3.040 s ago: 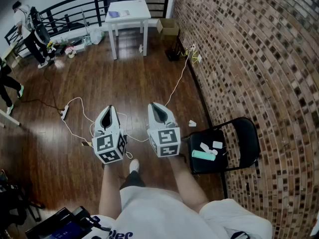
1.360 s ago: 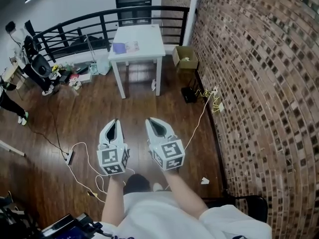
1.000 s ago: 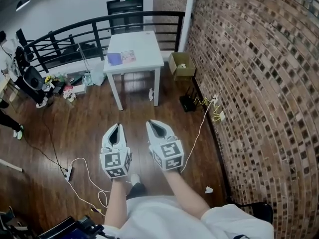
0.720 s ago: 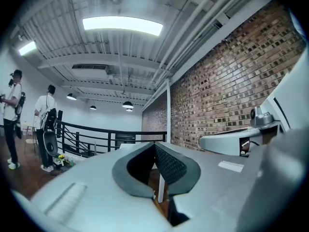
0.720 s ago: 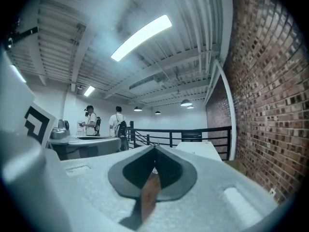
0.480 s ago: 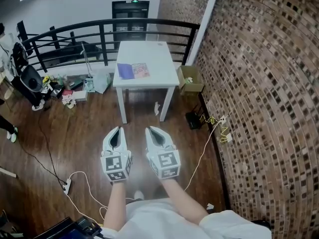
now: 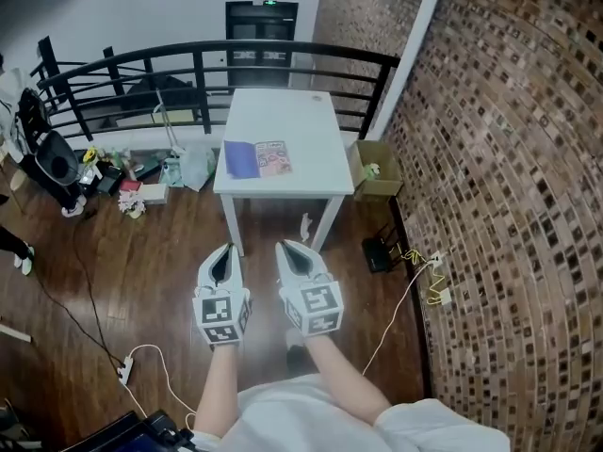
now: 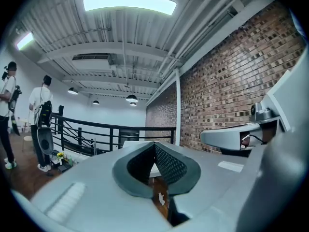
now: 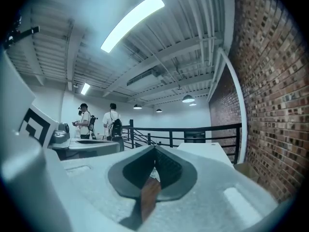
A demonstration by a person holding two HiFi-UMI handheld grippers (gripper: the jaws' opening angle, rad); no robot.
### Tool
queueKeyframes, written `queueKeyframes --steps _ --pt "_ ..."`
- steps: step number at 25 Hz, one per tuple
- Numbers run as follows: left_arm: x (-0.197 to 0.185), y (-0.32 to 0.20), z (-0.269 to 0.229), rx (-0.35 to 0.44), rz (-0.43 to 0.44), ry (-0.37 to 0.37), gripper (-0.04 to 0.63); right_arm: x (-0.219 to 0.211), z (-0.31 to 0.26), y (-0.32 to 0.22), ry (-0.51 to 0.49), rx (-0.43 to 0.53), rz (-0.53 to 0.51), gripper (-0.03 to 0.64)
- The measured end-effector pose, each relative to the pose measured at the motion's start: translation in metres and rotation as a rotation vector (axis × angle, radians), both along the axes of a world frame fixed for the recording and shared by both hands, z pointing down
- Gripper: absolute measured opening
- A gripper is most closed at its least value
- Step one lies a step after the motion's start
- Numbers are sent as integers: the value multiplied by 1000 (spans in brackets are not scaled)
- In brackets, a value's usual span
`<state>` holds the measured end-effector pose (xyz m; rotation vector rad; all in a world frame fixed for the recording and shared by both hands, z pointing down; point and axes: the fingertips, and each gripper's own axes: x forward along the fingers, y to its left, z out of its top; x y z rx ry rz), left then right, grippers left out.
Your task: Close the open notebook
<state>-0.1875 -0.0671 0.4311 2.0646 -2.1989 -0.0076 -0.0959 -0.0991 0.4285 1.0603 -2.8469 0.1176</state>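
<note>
on the white table (image 7: 294,121) lies the open notebook (image 7: 257,158), well apart from left tool (image 7: 226,250) and right tool (image 7: 288,247), both closed

Three cameras, all facing the white bench (image 7: 283,121)
Your head camera looks steeply down from above onto the left tool (image 7: 226,250) and right tool (image 7: 288,247), bench well ahead. Each tool's camera rides close behind its jaws, looking level along them; all three share bench, black railing (image 7: 200,72) and brick wall (image 7: 509,158).

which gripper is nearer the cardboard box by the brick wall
Right. The right gripper is short of the cardboard box, to its left; the left gripper is farther left.
</note>
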Motion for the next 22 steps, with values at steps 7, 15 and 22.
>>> queueKeyframes --steps 7,15,22 --pt "-12 -123 -18 19 -53 -37 17 -18 -20 -121 -16 9 -110 -9" --pt "-14 -199 14 -52 -40 -31 17 -15 19 -212 -5 -111 -155 -9" --pt "-47 -283 39 -77 37 -15 17 -59 49 -272 58 -128 -229 -9"
